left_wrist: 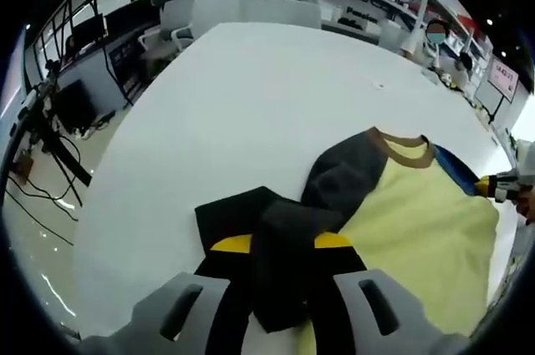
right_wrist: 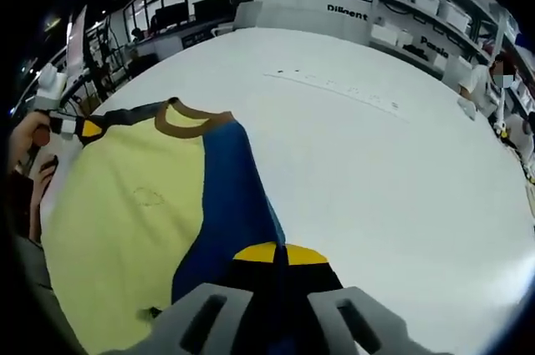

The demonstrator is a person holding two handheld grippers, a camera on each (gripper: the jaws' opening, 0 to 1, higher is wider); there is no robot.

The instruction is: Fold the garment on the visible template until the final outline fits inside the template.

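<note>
Shirt spread flat on the white table [left_wrist: 251,104], both my claws pinching its sleeves.

The yellow shirt [left_wrist: 418,230] lay on the table, brown collar [left_wrist: 405,148] away from me. My left gripper [left_wrist: 280,251] was clamped on the dark grey sleeve [left_wrist: 347,175], its cloth bunched between the jaws; my right gripper [right_wrist: 276,259] was clamped on the blue sleeve [right_wrist: 230,196].
</note>
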